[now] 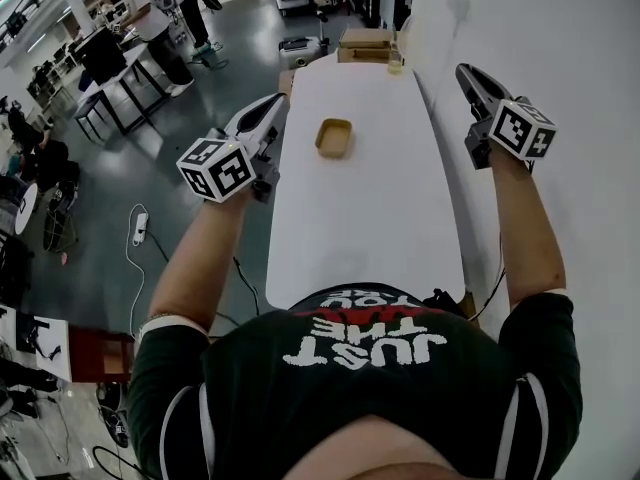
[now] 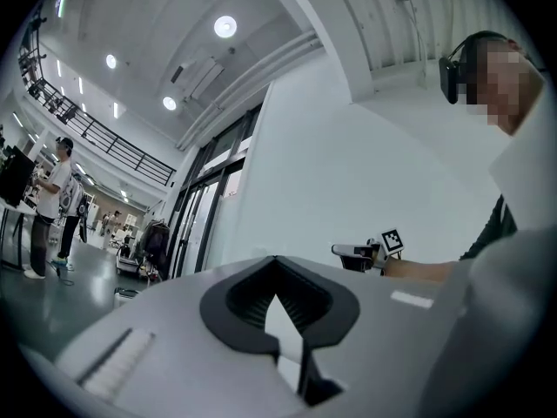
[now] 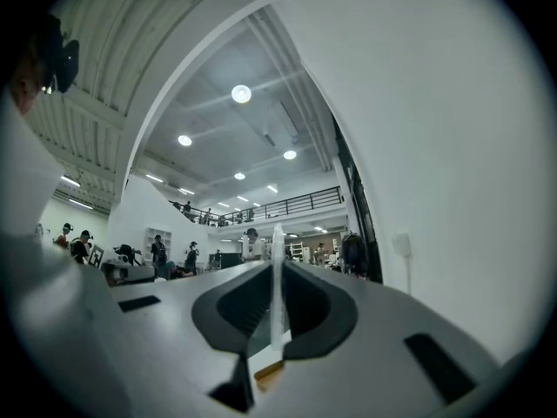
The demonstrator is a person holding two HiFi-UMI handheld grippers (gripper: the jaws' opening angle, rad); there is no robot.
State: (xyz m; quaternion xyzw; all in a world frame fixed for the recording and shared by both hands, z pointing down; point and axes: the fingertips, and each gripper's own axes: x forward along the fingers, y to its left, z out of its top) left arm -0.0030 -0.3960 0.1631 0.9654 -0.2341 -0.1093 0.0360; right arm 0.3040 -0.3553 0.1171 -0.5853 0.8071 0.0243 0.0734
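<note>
Both grippers are held up in the air on either side of a long white table. My left gripper hovers off the table's left edge, jaws shut with nothing between them. My right gripper is raised by the white wall past the table's right edge, also shut and empty. A small tan tray lies on the table between them, nearer the left gripper and touched by neither. In the left gripper view the closed jaws point up at the wall, with the right gripper beyond. The right gripper view shows its jaws pressed together.
A cardboard box and a small cup stand at the table's far end. The white wall runs close along the right side. On the left are grey floor, a power strip with cable, desks and standing people.
</note>
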